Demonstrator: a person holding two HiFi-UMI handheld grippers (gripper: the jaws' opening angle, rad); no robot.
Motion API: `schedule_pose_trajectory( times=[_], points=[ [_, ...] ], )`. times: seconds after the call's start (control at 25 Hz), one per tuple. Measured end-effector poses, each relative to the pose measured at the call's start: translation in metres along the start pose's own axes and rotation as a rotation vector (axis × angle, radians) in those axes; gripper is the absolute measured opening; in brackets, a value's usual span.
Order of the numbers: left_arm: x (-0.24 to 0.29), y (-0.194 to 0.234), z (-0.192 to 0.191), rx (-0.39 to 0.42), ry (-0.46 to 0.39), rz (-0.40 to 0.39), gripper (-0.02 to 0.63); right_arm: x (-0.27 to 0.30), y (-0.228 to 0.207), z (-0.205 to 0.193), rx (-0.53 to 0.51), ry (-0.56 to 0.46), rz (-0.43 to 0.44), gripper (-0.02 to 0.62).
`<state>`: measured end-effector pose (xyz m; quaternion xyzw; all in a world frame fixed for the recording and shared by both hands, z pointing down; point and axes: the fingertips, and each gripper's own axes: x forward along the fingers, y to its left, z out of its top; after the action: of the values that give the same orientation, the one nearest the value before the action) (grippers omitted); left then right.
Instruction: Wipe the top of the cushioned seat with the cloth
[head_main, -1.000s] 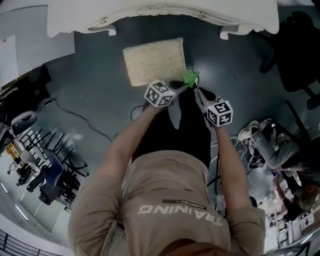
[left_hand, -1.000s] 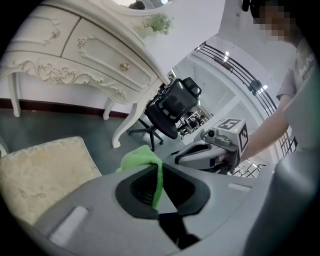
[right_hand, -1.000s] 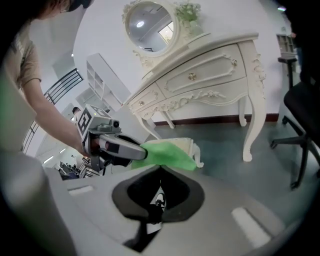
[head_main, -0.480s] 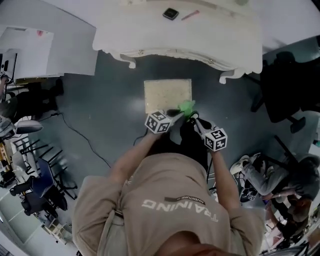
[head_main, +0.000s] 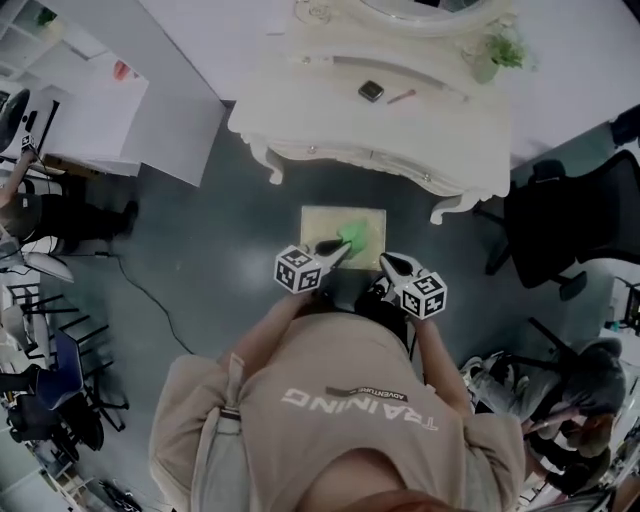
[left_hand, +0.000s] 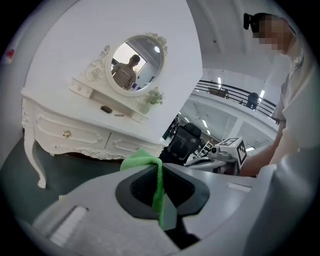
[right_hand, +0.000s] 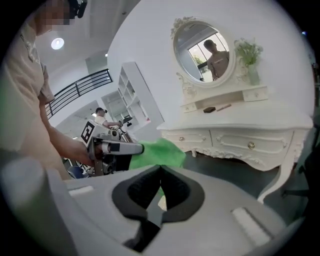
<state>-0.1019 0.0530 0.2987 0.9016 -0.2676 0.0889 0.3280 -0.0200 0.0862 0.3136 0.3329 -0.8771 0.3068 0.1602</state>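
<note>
Cloth (head_main: 353, 235) now over the cushioned seat (head_main: 320, 224) top, inward from the front right corner; left hand-held gripper (head_main: 340, 245) clamps it, right hand-held gripper (head_main: 384, 261) closed, empty, alongside.

The dark grey floor (head_main: 200, 230) is carrying a white dressing table (head_main: 400, 120), the cushioned seat (head_main: 322, 224) standing just before it, and a black office chair (head_main: 565, 225) to one side.

Cloth (head_main: 352, 236) over seat (head_main: 322, 222), seat before dressing table (head_main: 400, 130), office chair (head_main: 560, 215) rightward
</note>
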Motion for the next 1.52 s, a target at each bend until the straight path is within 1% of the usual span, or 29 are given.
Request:
schedule_pose_trajectory(
  times=[0.16, 0.36, 0.52, 0.72, 0.8, 0.88, 0.96, 1.08, 1.2, 1.32, 1.4, 1.52],
  points=[
    [-0.041, 0.007, 0.027, 0.032, -0.047, 0.017, 0.025, 0.009, 0.033, 0.030, 0.012, -0.054, -0.017, -0.005],
    [-0.081, 0.005, 0.068, 0.112, -0.097, 0.040, 0.025, 0.015, 0.067, 0.065, -0.009, -0.117, -0.046, -0.005],
    [-0.101, 0.009, 0.094, 0.130, -0.125, 0.075, 0.025, 0.020, 0.088, 0.093, -0.026, -0.165, -0.041, -0.005],
    [-0.101, 0.004, 0.115, 0.149, -0.173, 0.122, 0.025, -0.003, 0.096, 0.127, -0.091, -0.187, -0.034, -0.005],
    [-0.101, 0.000, 0.124, 0.149, -0.194, 0.148, 0.025, -0.016, 0.092, 0.144, -0.117, -0.199, -0.052, -0.005],
    [-0.102, -0.013, 0.134, 0.160, -0.212, 0.152, 0.025, -0.033, 0.087, 0.160, -0.141, -0.210, -0.079, -0.005],
    [-0.102, -0.028, 0.153, 0.204, -0.231, 0.146, 0.025, -0.048, 0.083, 0.178, -0.153, -0.243, -0.094, -0.005],
    [-0.103, -0.048, 0.190, 0.280, -0.276, 0.146, 0.025, -0.069, 0.081, 0.206, -0.171, -0.308, -0.100, -0.005],
    [-0.103, -0.070, 0.220, 0.358, -0.316, 0.157, 0.025, -0.091, 0.087, 0.229, -0.244, -0.387, -0.116, -0.005],
    [-0.105, -0.087, 0.243, 0.458, -0.344, 0.205, 0.025, -0.107, 0.095, 0.248, -0.338, -0.451, -0.137, -0.005],
    [-0.108, -0.097, 0.255, 0.521, -0.373, 0.245, 0.025, -0.112, 0.097, 0.257, -0.376, -0.479, -0.140, -0.005],
    [-0.111, -0.112, 0.250, 0.580, -0.401, 0.288, 0.025, -0.117, 0.098, 0.260, -0.401, -0.537, -0.144, -0.005]
  ],
)
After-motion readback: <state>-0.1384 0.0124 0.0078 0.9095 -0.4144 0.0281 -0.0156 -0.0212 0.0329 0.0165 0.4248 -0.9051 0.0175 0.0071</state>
